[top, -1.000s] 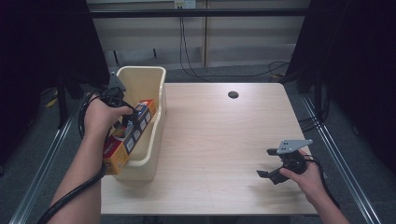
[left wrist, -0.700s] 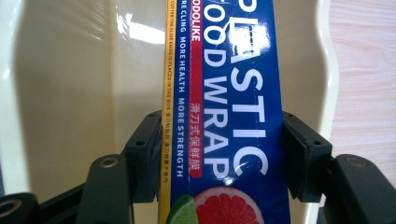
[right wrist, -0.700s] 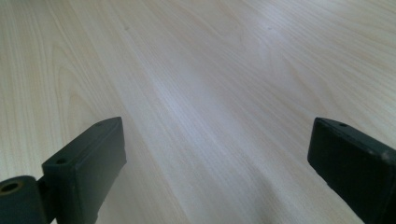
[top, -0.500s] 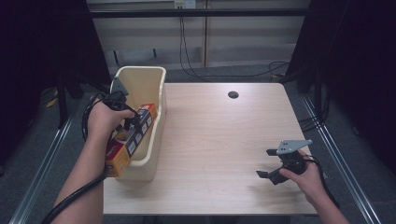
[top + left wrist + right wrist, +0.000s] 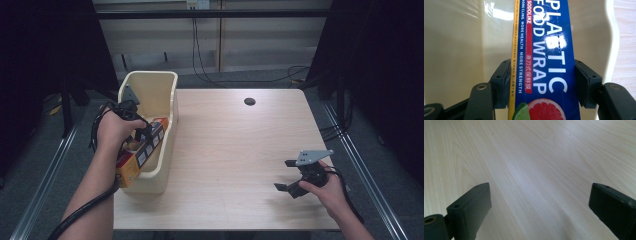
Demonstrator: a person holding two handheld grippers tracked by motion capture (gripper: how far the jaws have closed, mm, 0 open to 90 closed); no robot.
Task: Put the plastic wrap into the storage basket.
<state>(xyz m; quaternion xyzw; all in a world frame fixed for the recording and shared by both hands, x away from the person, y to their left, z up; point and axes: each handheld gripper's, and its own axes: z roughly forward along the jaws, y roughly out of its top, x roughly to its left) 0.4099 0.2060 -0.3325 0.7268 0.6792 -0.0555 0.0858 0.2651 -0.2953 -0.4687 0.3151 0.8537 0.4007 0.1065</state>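
Note:
A long blue and yellow plastic food wrap box (image 5: 145,147) lies slanted inside a cream plastic bin (image 5: 165,85) at the table's left edge. My left gripper (image 5: 142,131) is shut on this box. In the left gripper view the two black pads (image 5: 500,85) press on both sides of the plastic wrap box (image 5: 546,62), with the bin's inner wall (image 5: 461,50) behind it. My right gripper (image 5: 286,176) rests low over the table's right front part, open, and the right gripper view shows bare wood between its pads (image 5: 471,207).
The light wooden table (image 5: 235,150) has a round cable hole (image 5: 249,101) near its far edge. Metal rails run along both sides of the table, and dark curtains and cables stand behind it.
The left hand and the box have shifted slightly away, along the bin. The right hand has stayed where it was.

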